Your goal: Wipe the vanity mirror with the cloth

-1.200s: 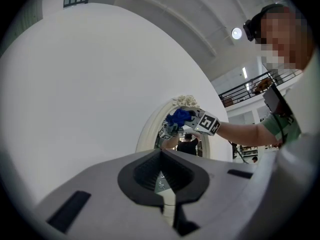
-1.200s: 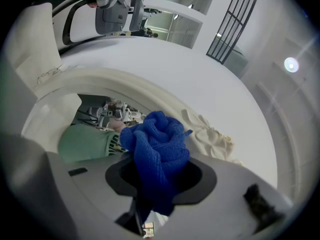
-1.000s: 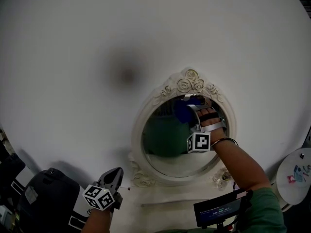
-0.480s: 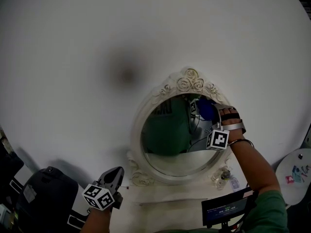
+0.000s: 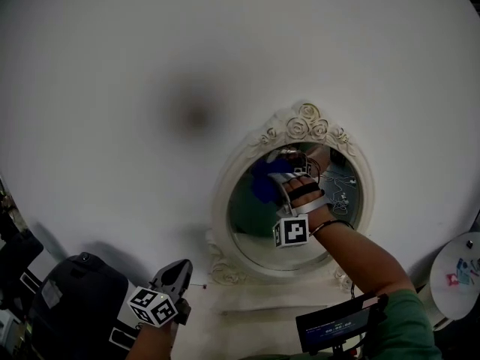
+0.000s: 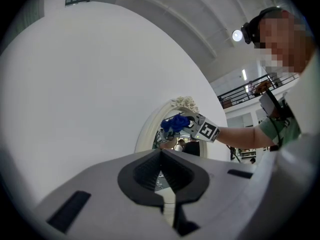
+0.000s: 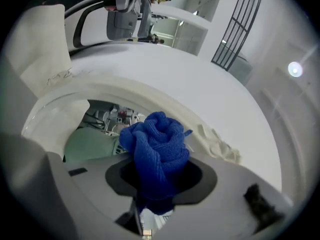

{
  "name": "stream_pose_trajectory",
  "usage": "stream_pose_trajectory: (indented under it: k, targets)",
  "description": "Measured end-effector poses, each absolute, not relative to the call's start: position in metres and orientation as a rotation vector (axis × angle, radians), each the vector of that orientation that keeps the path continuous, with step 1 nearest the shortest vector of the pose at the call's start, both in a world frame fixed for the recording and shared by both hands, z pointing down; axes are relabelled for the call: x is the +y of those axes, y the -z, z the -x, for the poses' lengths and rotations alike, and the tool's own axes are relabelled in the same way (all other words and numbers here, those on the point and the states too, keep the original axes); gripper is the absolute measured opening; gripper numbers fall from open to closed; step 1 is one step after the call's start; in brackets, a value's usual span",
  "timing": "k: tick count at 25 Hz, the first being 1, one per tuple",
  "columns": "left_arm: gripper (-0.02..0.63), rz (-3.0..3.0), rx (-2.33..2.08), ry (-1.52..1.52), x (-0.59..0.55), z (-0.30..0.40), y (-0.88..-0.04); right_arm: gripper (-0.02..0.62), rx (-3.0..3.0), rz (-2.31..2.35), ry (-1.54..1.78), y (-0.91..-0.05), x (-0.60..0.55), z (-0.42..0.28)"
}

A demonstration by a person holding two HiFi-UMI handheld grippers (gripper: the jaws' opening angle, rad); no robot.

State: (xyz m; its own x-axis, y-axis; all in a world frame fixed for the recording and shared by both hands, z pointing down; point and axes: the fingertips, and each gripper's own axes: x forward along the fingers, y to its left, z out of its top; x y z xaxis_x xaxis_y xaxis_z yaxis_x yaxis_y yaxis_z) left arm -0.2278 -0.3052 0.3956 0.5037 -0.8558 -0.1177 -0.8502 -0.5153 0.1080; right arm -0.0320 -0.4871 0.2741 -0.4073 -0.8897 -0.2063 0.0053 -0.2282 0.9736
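Your right gripper (image 5: 276, 188) pinches the bunched blue cloth (image 7: 156, 143) in its fingers against the upper left glass of the vanity mirror (image 5: 251, 223), apparently to rub it, while your left gripper (image 5: 176, 274), fingers pressed together on nothing, hangs low, clear of the wiping.

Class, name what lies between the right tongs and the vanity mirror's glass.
A bunched blue cloth, clamped in the right tongs, sits between them and the vanity mirror; the right gripper view shows it plainly.

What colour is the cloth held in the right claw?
The cloth is blue, clearest in the right gripper view.
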Motion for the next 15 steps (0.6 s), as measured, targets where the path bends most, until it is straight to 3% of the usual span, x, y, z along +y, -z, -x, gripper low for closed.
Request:
stream_pose_trajectory:
  k: [5, 15]
  targets:
    - [0.008, -2.675, -1.580, 0.263, -0.296, 0.246, -0.391, 0.143, -1.373, -1.035, 1.763, -0.280, -0.499, 0.093]
    - [0.008, -2.637, -1.598, 0.285, -0.298, 0.258, -0.398, 0.143, -1.372, -0.999, 1.770, -0.281, -0.503, 0.097]
